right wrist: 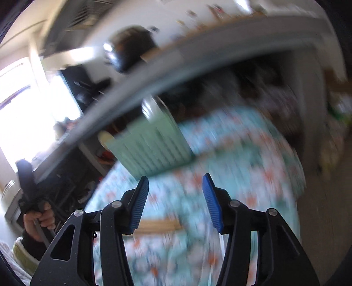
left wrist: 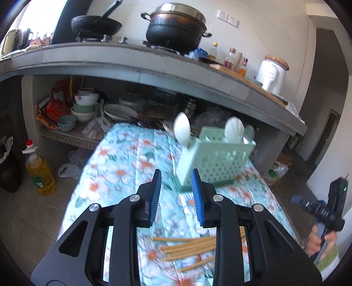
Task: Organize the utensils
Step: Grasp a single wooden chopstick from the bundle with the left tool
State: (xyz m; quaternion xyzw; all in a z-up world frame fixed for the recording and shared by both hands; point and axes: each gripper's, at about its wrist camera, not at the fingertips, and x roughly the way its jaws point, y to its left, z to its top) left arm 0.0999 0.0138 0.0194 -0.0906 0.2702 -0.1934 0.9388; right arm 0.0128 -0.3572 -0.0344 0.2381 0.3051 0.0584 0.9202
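A long grey concrete counter (left wrist: 140, 66) is running across the room under a white tiled wall (left wrist: 253, 39) carrying sockets (left wrist: 228, 18). A black wok (left wrist: 96, 25) and a lidded pot (left wrist: 176, 26) are sitting on the burners, and stacked bowls (left wrist: 84, 105) are filling the open shelf beneath. Daylight is pouring through a window (right wrist: 24, 105) at the left. A bottle of oil (left wrist: 40, 171) is standing on the brown tiled floor (left wrist: 28, 220).
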